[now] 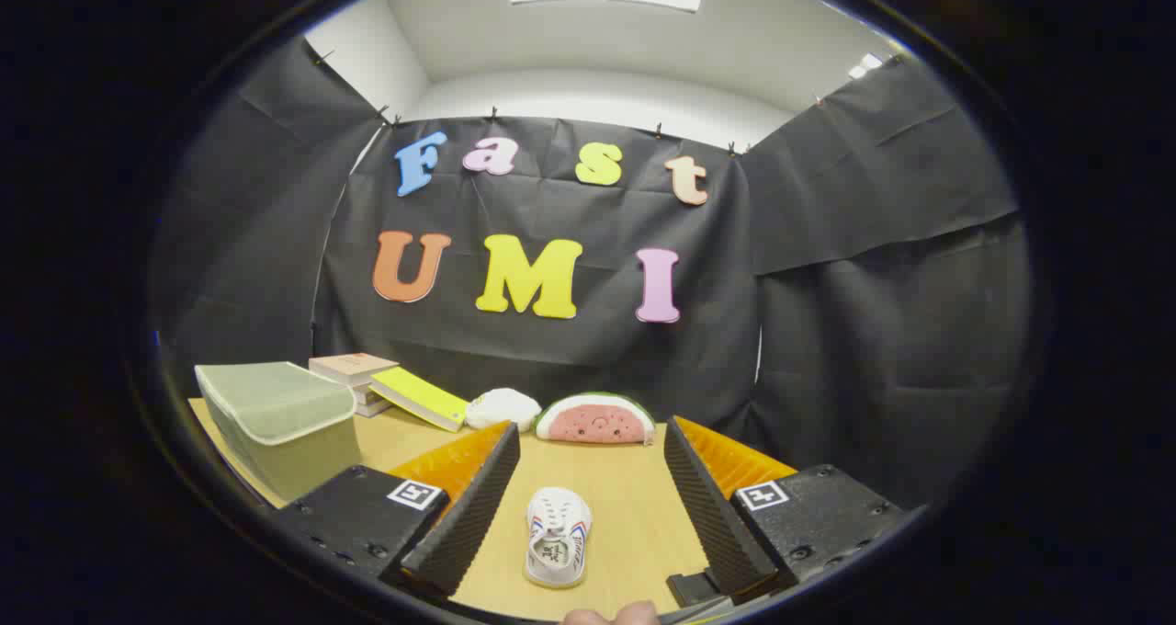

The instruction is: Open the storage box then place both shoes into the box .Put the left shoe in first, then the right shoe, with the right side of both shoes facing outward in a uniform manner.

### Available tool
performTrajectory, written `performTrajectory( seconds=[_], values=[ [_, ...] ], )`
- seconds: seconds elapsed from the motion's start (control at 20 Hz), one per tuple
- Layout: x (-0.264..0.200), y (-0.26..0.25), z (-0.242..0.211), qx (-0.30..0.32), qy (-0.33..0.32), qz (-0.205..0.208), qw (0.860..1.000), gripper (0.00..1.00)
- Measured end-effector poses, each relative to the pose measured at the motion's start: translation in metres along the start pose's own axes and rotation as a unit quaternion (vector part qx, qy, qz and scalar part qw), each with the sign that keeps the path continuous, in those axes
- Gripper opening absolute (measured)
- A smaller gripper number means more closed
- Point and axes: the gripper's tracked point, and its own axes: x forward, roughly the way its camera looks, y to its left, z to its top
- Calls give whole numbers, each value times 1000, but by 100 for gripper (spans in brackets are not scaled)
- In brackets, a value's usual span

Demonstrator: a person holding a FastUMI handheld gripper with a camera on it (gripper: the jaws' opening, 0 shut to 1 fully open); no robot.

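One shoe on table, between spread tool fingers.

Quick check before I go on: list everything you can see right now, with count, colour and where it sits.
storage box: 1, translucent pale green, lid shut, on the table beyond the left finger
books: a small stack, pale covers, behind the box
yellow book: 1, yellow, leaning on the stack, right of the box
white object: 1, white, soft-looking, next to the watermelon toy; cannot tell what it is
watermelon toy: 1, pink-red with green rind, at the far edge of the table
shoe: 1, white with red and blue stripes, on the table between the fingers, untouched
table: 1, light wood
tool: 1, fingers wide apart, open
fingertips: person's, just behind the tool
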Motion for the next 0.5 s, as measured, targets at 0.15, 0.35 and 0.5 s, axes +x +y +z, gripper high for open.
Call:
performTrajectory(
  seconds=[0.15, 0.35, 0.5],
  values=[
    [1, 8, 3, -1, -9, 7, 1000, 100],
    [2, 20, 8, 7, -17, 19, 1000, 100],
    [4, 22, 9, -3, -16, 19, 1000, 100]
  ],
)
